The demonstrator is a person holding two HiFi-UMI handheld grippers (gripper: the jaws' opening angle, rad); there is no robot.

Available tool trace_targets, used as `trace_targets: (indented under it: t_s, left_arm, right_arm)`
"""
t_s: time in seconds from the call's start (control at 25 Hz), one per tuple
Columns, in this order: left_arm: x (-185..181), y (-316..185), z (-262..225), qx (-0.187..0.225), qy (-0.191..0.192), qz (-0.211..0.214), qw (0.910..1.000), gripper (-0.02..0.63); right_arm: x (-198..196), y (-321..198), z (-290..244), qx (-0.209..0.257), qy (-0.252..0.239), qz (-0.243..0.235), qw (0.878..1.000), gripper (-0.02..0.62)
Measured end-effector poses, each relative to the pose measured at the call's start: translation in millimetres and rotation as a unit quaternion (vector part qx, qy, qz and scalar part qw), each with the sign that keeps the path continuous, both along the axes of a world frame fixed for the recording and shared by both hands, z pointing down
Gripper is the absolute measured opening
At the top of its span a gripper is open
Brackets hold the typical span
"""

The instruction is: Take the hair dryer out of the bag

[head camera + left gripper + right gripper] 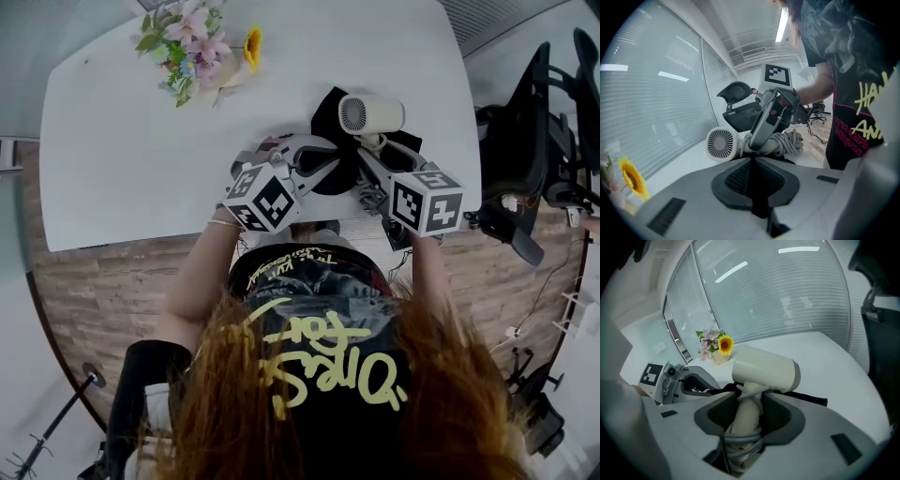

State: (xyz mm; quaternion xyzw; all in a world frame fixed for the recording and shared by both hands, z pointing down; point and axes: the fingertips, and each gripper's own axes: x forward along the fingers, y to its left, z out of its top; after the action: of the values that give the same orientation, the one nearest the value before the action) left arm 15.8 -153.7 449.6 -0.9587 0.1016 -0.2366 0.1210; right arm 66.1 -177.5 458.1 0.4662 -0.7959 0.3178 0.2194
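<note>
The cream hair dryer [370, 114] lies on a black bag [330, 105] near the table's front edge. My right gripper [373, 155] is shut on its handle, which has the grey cord wound round it. In the right gripper view the handle [746, 418] stands between the jaws and the dryer's body [764, 369] sits just beyond them, above a strip of black bag [806, 399]. My left gripper [323, 161] is shut on a fold of the black bag [759, 201]. In the left gripper view the dryer's round grille [721, 144] faces the camera, with the right gripper [774, 117] on it.
A small bunch of flowers [192, 47] with a sunflower stands at the far left of the white table [141, 159]. A black office chair [534, 141] stands off the table's right end. The person's body is against the front edge.
</note>
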Motion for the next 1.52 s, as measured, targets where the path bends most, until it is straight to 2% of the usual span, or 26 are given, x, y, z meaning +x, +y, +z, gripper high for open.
trace_targets:
  t_s: [0.16,0.48,0.76,1.08,1.24,1.52]
  left_arm:
    - [-3,-2,3,0.001,-0.009,-0.011,0.9999,0.015]
    - [-9,-10,6,-0.008,-0.013,-0.040,0.9991,0.041]
    - [-22,-15,2,-0.025,0.008,-0.082,0.9963,0.120]
    - [-33,-15,-14,-0.030,0.029,-0.127,0.9910,0.140]
    - [-45,-15,-19,-0.036,0.048,-0.155,0.9861,0.141]
    - [-70,-32,-68,-0.031,0.123,-0.220,0.9672,0.130]
  right_arm:
    - [-3,4,0,0.013,0.016,-0.004,1.000,0.186]
    - [-6,12,-22,0.030,-0.009,-0.012,0.999,0.186]
    - [-7,18,-33,0.042,-0.035,-0.014,0.998,0.186]
    - [-2,17,-45,0.072,-0.050,-0.014,0.996,0.186]
    - [-3,15,-55,0.095,-0.059,-0.018,0.994,0.186]
    - [3,5,-84,0.150,-0.080,-0.018,0.985,0.186]
